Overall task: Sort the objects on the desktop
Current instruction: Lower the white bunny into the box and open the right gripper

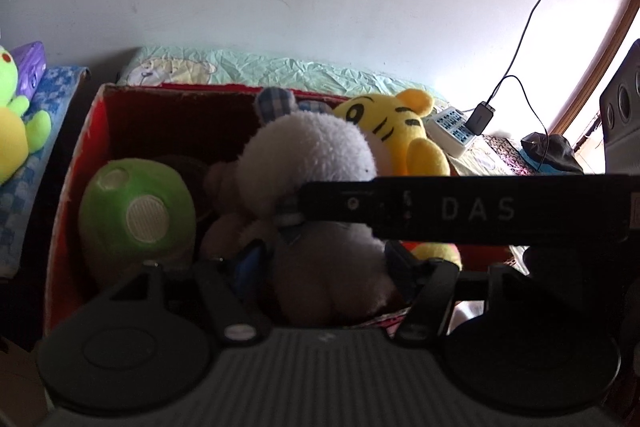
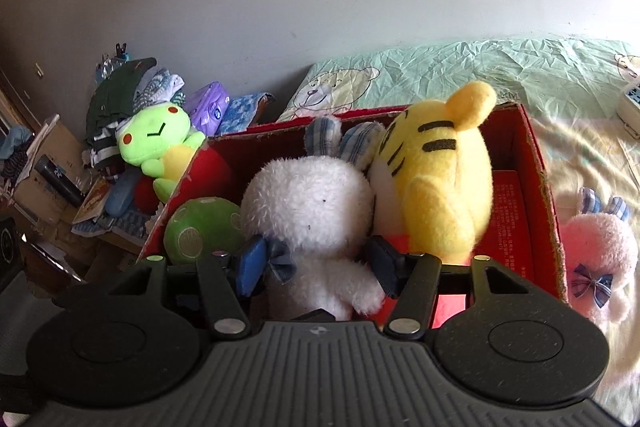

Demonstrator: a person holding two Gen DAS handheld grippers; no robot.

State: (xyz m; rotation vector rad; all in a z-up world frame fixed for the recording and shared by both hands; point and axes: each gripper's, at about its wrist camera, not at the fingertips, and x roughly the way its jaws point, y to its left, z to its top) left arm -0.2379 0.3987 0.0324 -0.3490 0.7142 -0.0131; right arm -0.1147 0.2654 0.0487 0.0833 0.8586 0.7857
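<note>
The white rabbit (image 2: 308, 211) sits in the red box (image 2: 536, 163), tiger (image 2: 444, 187) at its three o'clock. Right claw (image 2: 320, 267) flanks its body, half open, pads apparently off it. Left claw (image 1: 324, 263) likewise straddles it.

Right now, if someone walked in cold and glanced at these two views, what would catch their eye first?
Probably the red cardboard box crammed with soft toys: a white plush rabbit sits between the fingers of the right claw, with a bright yellow tiger beside it and a green spotted ball in the box's left corner. Outside the box, a pink rabbit lies on the bedsheet to the right and a lime-green frog sits to the left.
</note>
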